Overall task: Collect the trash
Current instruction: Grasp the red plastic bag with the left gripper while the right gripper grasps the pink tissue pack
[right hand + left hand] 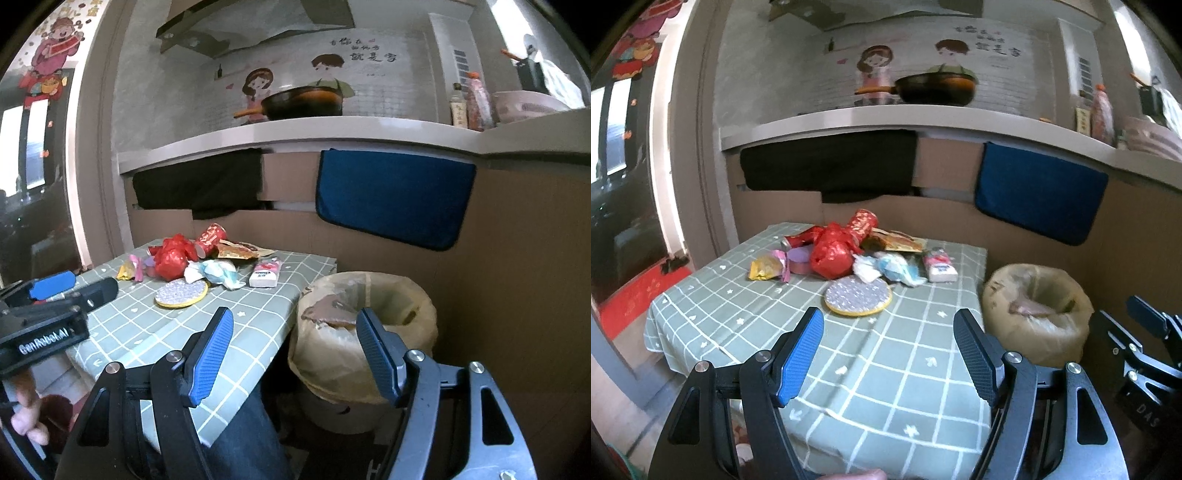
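Both tools are hanging short of the work, so the task is sitting at its very start: nothing is being carried yet. The left tool point(888, 354) is hovering over the near part of the table point(746, 332) with its fingers spread wide and nothing between them. The right tool point(295, 354) is likewise gaping and holding nothing, poised over the table's right edge and the bin point(369, 354) standing on the floor just beside it.

The trash is lying in a loose heap toward the far side of the table: a red plastic bag point(831, 254) in the middle, a red paper cup point(863, 221) tipped on its side behind it, a yellow wrapper point(764, 267) at the left end, crumpled tissue point(886, 267) to the right of the bag, and a small white packet point(940, 265) at the right end. A round coaster point(858, 296) is resting nearer the tools, just in front of the heap; whether it counts as trash is unclear.

The bin is lined with a yellowish bag and some scraps are already showing inside.

The next move probably calls for one tool reaching forward across the cloth, settling around a single piece at the heap's edge, perhaps the white packet nearest the bin, and closing on it.
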Demonstrator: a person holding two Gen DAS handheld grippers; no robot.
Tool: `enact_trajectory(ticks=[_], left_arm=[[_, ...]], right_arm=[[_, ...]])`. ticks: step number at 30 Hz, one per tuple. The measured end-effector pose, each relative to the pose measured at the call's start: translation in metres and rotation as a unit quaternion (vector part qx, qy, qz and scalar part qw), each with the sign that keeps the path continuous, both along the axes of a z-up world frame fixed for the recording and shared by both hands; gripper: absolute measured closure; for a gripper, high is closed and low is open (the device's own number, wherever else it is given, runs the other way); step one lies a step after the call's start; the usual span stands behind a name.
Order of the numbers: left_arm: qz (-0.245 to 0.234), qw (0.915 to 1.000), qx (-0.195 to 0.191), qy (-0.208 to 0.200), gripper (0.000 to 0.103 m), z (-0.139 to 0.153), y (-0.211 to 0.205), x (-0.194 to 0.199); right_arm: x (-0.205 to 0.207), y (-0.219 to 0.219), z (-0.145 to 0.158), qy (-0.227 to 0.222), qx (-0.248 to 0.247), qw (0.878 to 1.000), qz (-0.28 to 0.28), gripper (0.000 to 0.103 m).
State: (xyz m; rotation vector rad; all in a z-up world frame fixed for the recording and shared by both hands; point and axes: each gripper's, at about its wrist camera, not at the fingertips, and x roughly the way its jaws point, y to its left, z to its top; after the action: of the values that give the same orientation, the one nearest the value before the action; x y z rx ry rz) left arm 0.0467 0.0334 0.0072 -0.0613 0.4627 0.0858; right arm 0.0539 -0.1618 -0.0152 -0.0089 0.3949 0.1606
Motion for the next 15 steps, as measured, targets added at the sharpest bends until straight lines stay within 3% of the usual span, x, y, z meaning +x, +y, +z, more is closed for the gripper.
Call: enact_trajectory(ticks=[7,10,15], left_arm=[[0.042,0.9988,-0.016,0.02,0.03,-0.001,0.034,0.048],[0.039,0.9984,-0.02,0.035,0.03,-0.003,0.048,0.07],[0.051,0.9982,-0.019,0.025,0.03,-0.008,0.084,0.102]], right_arm=[[0.055,0.019,0.012,-0.011,-0.02,0.999,0.03,0.036],[0.084,0.027,0.016,-0.006,-0.017,0.999,0.042,0.036],[0.129,0.05,0.016,-0.012,-0.041,0.997,0.059,0.036]])
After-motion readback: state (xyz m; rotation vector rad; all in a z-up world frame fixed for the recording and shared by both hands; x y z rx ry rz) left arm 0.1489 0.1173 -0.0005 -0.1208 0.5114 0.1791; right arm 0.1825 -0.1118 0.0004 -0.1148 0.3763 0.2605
